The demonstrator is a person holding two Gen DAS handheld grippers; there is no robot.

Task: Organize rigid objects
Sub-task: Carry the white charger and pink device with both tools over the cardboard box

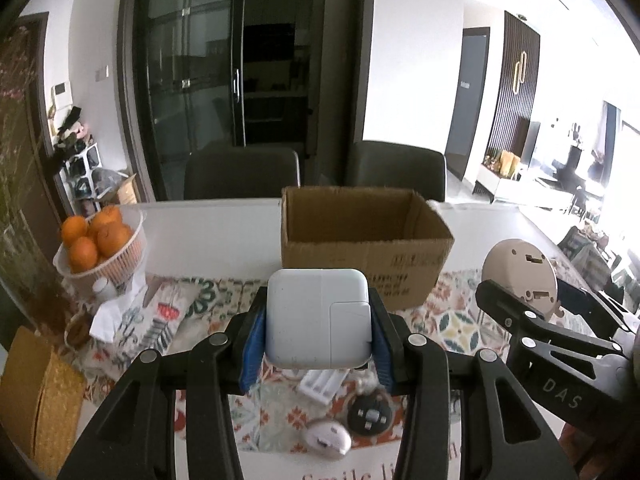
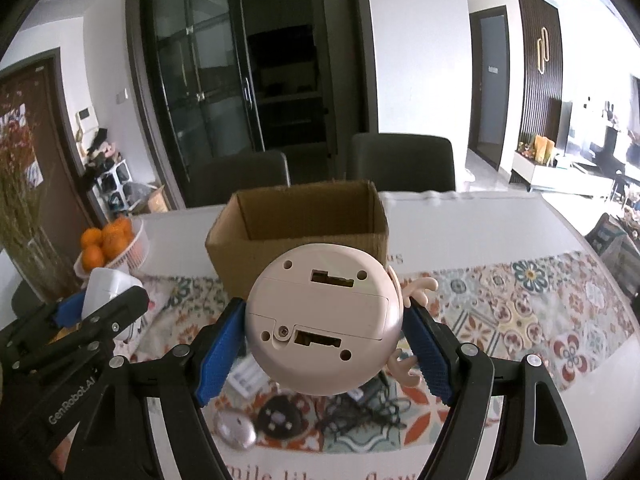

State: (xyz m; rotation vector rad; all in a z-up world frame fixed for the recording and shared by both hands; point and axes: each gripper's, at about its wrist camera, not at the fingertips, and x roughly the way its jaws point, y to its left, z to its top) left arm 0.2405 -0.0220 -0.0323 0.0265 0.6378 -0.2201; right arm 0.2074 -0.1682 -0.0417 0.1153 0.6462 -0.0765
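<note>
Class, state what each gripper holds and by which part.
Left gripper clamps the white charger by opposite sides; right gripper clamps the round pink toy across its rim.

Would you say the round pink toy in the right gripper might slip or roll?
The pink toy looks rigid and smooth, so it may slip between the right gripper pads. Its round body would likely roll if set down, though its small arms might stop it.

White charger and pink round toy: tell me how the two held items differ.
The white charger is square and flat-faced; the pink round toy is a disc with screw holes, slots and little hands. The left gripper holds the charger, the right gripper the toy. Both are lifted before the cardboard box.
</note>
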